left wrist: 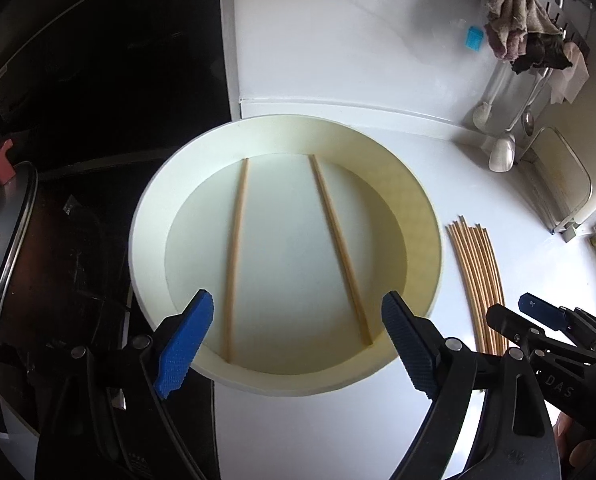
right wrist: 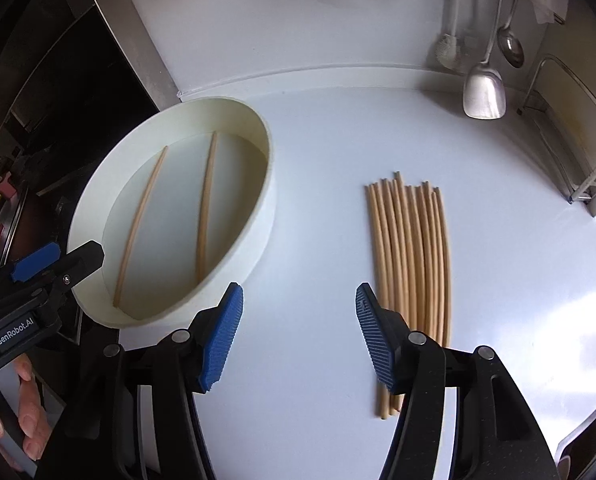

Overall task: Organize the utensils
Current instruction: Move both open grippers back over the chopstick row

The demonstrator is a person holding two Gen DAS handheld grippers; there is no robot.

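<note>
Two chopsticks [left wrist: 234, 256] lying apart inside the round white basin [left wrist: 150, 216]; a bundle of chopsticks [right wrist: 411, 276] on the counter to its right. Left gripper [left wrist: 298, 344] and right gripper [right wrist: 298, 336] both wide, empty. Likely light, stiff, slippery and prone to rolling; best pinched mid-length.

Left gripper [left wrist: 298, 344] hovering over near rim of round tray [left wrist: 146, 216], fingers spread, holding nothing. Right gripper [right wrist: 299, 334] hovering right of tray, fingers spread, holding nothing.
</note>
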